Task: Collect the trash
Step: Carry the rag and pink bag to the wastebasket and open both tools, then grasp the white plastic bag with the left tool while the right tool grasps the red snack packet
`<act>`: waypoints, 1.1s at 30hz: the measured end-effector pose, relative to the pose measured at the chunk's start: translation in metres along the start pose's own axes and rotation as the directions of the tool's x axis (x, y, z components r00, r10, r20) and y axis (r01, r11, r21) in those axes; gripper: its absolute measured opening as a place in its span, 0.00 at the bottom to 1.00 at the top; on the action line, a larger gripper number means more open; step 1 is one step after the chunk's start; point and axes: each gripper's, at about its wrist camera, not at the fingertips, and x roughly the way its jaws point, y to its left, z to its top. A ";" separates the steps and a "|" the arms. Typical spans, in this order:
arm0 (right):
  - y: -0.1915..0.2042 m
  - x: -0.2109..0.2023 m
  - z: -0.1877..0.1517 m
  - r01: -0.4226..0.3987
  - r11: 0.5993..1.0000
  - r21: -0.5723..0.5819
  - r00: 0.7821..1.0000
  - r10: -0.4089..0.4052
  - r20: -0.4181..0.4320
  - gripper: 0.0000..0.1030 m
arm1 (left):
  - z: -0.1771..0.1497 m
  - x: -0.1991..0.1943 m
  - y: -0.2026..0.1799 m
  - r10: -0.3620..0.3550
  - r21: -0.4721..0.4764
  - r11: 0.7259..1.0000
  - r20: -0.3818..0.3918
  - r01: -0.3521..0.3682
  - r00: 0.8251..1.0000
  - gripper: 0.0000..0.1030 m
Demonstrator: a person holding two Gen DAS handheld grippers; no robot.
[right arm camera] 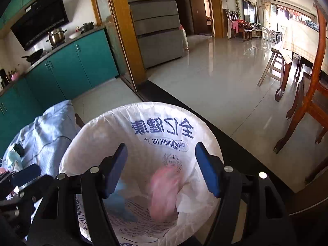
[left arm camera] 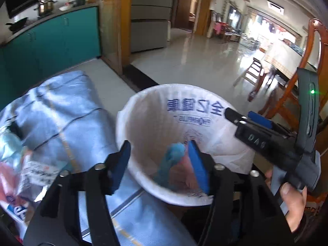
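A trash bin lined with a white plastic bag printed in blue (left arm camera: 143, 106) (right arm camera: 114, 119) stands on the floor below both grippers. Inside it, a blue crumpled piece (left arm camera: 174, 153) (right arm camera: 121, 201) and a pink crumpled piece (right arm camera: 164, 192), blurred by motion, lie or fall; the pink one also shows in the left wrist view (left arm camera: 184, 176). My left gripper (left arm camera: 160, 164) is open and empty over the bin's near rim. My right gripper (right arm camera: 162, 168) is open and empty above the bin mouth; it also shows in the left wrist view (left arm camera: 239, 116).
A pale blue cloth-covered surface (left arm camera: 61, 110) (right arm camera: 51, 131) with packets and wrappers (left arm camera: 24, 172) lies left of the bin. Teal kitchen cabinets (right arm camera: 78, 65), a wooden door frame (right arm camera: 121, 37), and a wooden chair (right arm camera: 307, 110) and table (right arm camera: 297, 39) surround the tiled floor.
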 end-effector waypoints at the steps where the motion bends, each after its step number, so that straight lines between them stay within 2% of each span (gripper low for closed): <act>1: 0.002 0.000 0.000 -0.003 1.000 -0.003 1.000 0.003 0.002 0.66 | -0.003 -0.009 0.007 0.032 -0.005 0.999 0.012 -0.032 0.999 0.59; 3: 0.007 -0.004 0.000 -0.019 1.000 -0.023 1.000 0.019 0.014 0.66 | -0.011 -0.029 0.021 0.100 -0.007 0.995 0.042 -0.100 0.994 0.60; 6: 0.021 -0.009 0.000 -0.036 0.995 -0.090 0.999 0.039 0.034 0.74 | -0.030 -0.070 0.050 0.255 -0.025 0.967 0.103 -0.254 0.961 0.65; 7: 0.028 -0.011 -0.002 -0.048 0.992 -0.120 0.998 0.053 0.040 0.77 | -0.037 -0.083 0.064 0.309 -0.040 0.951 0.114 -0.306 0.944 0.66; 9: 0.041 -0.015 -0.005 -0.085 0.983 -0.166 0.995 0.093 0.041 0.77 | -0.058 -0.114 0.096 0.433 -0.080 0.901 0.120 -0.426 0.893 0.67; 12: 0.063 -0.022 -0.013 -0.164 0.958 -0.234 0.984 0.177 0.032 0.77 | -0.087 -0.152 0.141 0.585 -0.136 0.808 0.078 -0.573 0.807 0.69; 13: 0.072 -0.026 -0.017 -0.189 0.948 -0.255 0.979 0.203 0.029 0.77 | -0.096 -0.163 0.157 0.619 -0.158 0.780 0.055 -0.605 0.783 0.70; 15: 0.091 -0.038 -0.027 -0.243 0.925 -0.293 0.967 0.254 0.000 0.77 | -0.113 -0.180 0.185 0.660 -0.207 0.736 0.009 -0.644 0.752 0.72; 16: 0.102 -0.044 -0.033 -0.285 0.910 -0.303 0.956 0.291 -0.025 0.77 | -0.119 -0.187 0.194 0.666 -0.226 0.726 -0.004 -0.650 0.746 0.73; 18: 0.131 -0.059 -0.053 -0.418 0.855 -0.305 0.908 0.405 -0.109 0.81 | -0.133 -0.198 0.220 0.666 -0.278 0.707 -0.046 -0.650 0.744 0.73; 19: 0.148 -0.065 -0.064 -0.486 0.819 -0.305 0.874 0.460 -0.155 0.84 | -0.138 -0.201 0.233 0.664 -0.306 0.696 -0.071 -0.650 0.745 0.73; 20: 0.175 -0.073 -0.080 -0.572 0.757 -0.316 0.820 0.525 -0.227 0.84 | -0.140 -0.203 0.240 0.664 -0.324 0.687 -0.084 -0.650 0.743 0.73; 21: 0.192 -0.079 -0.092 -0.617 0.713 -0.333 0.787 0.553 -0.274 0.84 | -0.143 -0.206 0.248 0.663 -0.347 0.678 -0.092 -0.648 0.743 0.74; 22: 0.219 -0.087 -0.109 -0.668 0.645 -0.371 0.744 0.578 -0.336 0.84 | -0.144 -0.208 0.252 0.660 -0.362 0.675 -0.093 -0.642 0.746 0.76; 23: 0.242 -0.095 -0.124 -0.694 0.588 -0.416 0.720 0.583 -0.377 0.84 | -0.147 -0.211 0.258 0.645 -0.386 0.679 -0.092 -0.625 0.758 0.77; 25: 0.276 -0.105 -0.147 -0.709 0.517 -0.480 0.703 0.568 -0.427 0.84 | -0.158 -0.217 0.269 0.610 -0.416 0.695 -0.091 -0.587 0.787 0.79; 26: 0.292 -0.106 -0.157 -0.718 0.482 -0.503 0.693 0.558 -0.456 0.84 | -0.161 -0.215 0.274 0.577 -0.429 0.712 -0.093 -0.556 0.811 0.79; 28: 0.315 -0.101 -0.172 -0.719 0.450 -0.531 0.692 0.533 -0.486 0.84 | -0.170 -0.214 0.269 0.545 -0.434 0.730 -0.097 -0.528 0.833 0.79; 30: 0.330 -0.090 -0.181 -0.692 0.461 -0.555 0.721 0.488 -0.492 0.84 | -0.171 -0.205 0.271 0.519 -0.440 0.740 -0.108 -0.508 0.848 0.79; 31: 0.333 -0.086 -0.183 -0.680 0.474 -0.560 0.733 0.474 -0.489 0.79 | -0.172 -0.204 0.272 0.509 -0.441 0.746 -0.109 -0.500 0.854 0.81; 32: 0.333 -0.085 -0.182 -0.669 0.485 -0.563 0.742 0.477 -0.470 0.74 | -0.172 -0.201 0.273 0.492 -0.440 0.757 -0.103 -0.483 0.864 0.82; 33: 0.333 -0.084 -0.181 -0.665 0.492 -0.561 0.746 0.476 -0.467 0.61 | -0.172 -0.199 0.274 0.476 -0.440 0.767 -0.096 -0.466 0.874 0.84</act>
